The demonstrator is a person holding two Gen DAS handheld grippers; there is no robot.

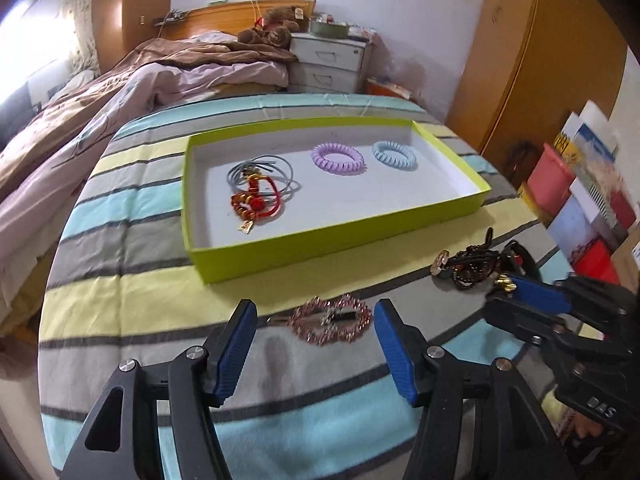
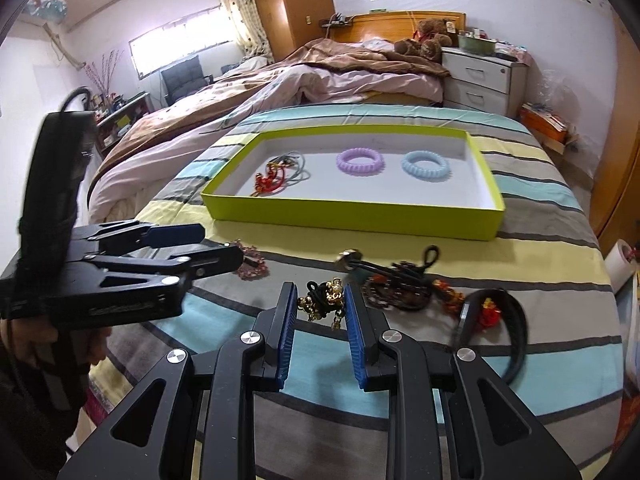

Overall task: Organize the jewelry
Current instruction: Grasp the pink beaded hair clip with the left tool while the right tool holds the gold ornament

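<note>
Two pickups lined up, both pieces not yet in the tray.

My left gripper [image 1: 316, 320] is wide open and empty, its fingers either side of the pink beaded clip [image 1: 331, 320] on the striped sheet; my right gripper [image 2: 321, 306] is partly closed around the black-and-gold charm cord [image 2: 322, 300], grip unconfirmed. Next I judge: close on each, lift, carry to 12 o'clock into the green tray [image 1: 280, 246]. Only the right view shows the black headband [image 2: 516, 322] at 3 o'clock; the left view shows the clip whole.
</note>
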